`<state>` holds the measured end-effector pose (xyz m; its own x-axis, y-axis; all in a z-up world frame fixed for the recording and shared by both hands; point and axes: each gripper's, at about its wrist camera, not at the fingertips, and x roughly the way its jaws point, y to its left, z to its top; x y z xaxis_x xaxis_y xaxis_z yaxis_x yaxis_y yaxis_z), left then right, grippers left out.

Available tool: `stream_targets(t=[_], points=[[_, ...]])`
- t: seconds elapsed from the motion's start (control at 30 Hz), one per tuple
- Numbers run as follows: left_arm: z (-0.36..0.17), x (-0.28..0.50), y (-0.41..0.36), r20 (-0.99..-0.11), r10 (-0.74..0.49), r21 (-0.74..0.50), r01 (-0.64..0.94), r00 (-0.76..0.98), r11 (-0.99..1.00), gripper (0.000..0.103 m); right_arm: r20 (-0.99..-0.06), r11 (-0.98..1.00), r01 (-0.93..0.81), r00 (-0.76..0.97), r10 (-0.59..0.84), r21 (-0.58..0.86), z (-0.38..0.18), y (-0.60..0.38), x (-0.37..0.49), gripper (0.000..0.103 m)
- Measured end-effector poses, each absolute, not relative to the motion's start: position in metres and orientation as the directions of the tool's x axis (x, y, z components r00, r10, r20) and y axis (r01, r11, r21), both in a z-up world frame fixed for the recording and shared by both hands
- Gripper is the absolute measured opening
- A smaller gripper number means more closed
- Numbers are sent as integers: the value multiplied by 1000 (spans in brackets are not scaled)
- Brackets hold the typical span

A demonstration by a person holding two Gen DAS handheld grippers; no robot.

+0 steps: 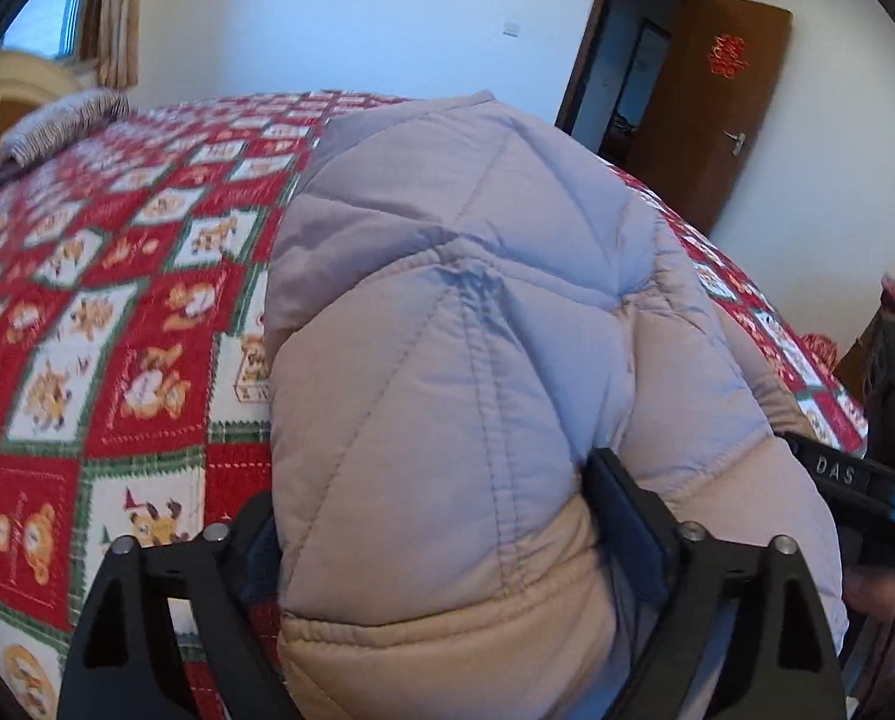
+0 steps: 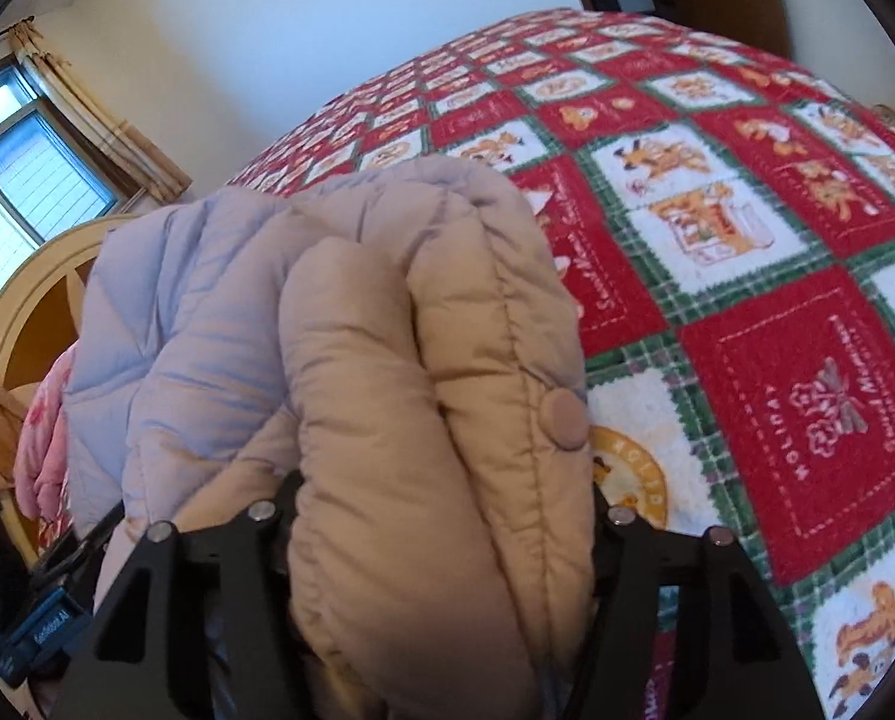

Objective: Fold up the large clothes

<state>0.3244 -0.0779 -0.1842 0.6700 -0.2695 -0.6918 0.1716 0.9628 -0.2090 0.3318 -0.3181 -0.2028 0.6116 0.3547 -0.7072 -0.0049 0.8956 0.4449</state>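
Observation:
A puffy quilted jacket [image 1: 477, 240], pale lilac-beige, lies bunched on a bed with a red, white and green patchwork quilt [image 1: 117, 330]. My left gripper [image 1: 432, 486] has a thick fold of the jacket between its fingers, and the right-hand finger [image 1: 621, 510] dents the padding. In the right wrist view the jacket [image 2: 357, 300] shows rolled beige folds and a round snap button [image 2: 564, 420]. My right gripper [image 2: 444, 486] holds that bundle, which fills the gap between its jaws. Part of the right gripper [image 1: 843, 474] shows at the left view's right edge.
The quilt [image 2: 747, 240] spreads wide to the right of the jacket. A striped pillow [image 1: 57, 126] and a cream headboard [image 2: 39, 288] stand at the bed's head, with pink cloth [image 2: 45, 432] beside it. An open brown door [image 1: 705, 108] is behind the bed.

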Motion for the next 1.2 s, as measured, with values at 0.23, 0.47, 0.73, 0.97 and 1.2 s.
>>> stream_targets(t=[0.23,0.47,0.73,0.97,1.2], points=[[-162,307,-98,-664,-221,-61,243,714,968,43,-698,927,-83,635,332,365,-189,-300,322,32],[-123,276,-87,-627,-179,-1,229,758,973,36,-656,919,-102,670,346,380,-171,-287,295,25],[-88,230,-31,-575,-108,31,153,811,988,35,-605,894,-215,672,428,394,-134,-233,265,25],[-81,202,34,-559,-26,31,53,829,998,35,-588,869,-322,642,492,375,-121,-169,255,25],[-83,181,93,-558,44,12,-45,828,999,34,-596,838,-423,591,544,345,-117,-105,252,25]])
